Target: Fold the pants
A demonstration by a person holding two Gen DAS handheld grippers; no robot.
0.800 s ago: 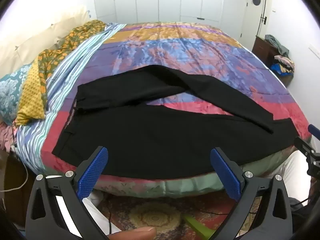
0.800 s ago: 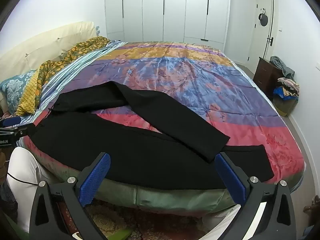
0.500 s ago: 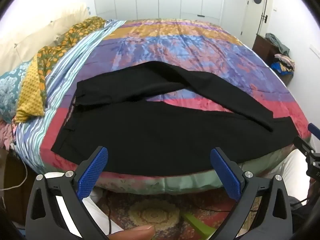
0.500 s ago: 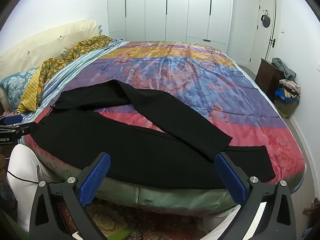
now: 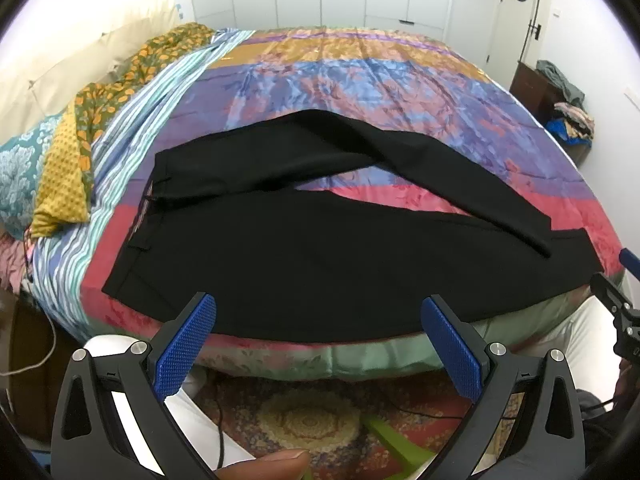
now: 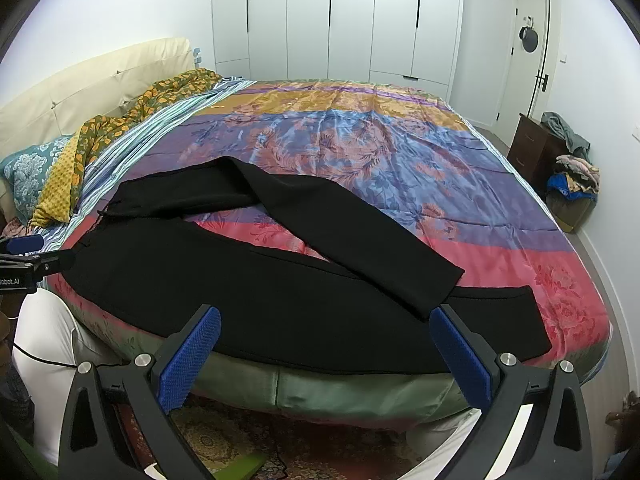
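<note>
One pair of black pants [image 5: 304, 256] lies flat along the near edge of the bed [image 5: 360, 80], with its waistband toward the left edge, one leg straight along the near edge, and the other leg bent across so its hem rests on the first leg near the right edge. The pants look soft, light and floppy, so they will likely sag when lifted, and a good place to take hold seems to be the waistband corner and the leg hems. There are two tongs, the left tongs [image 5: 320, 344] and the right tongs [image 6: 324, 356], both spread wide, holding nothing and hanging just off the near edge.
</note>
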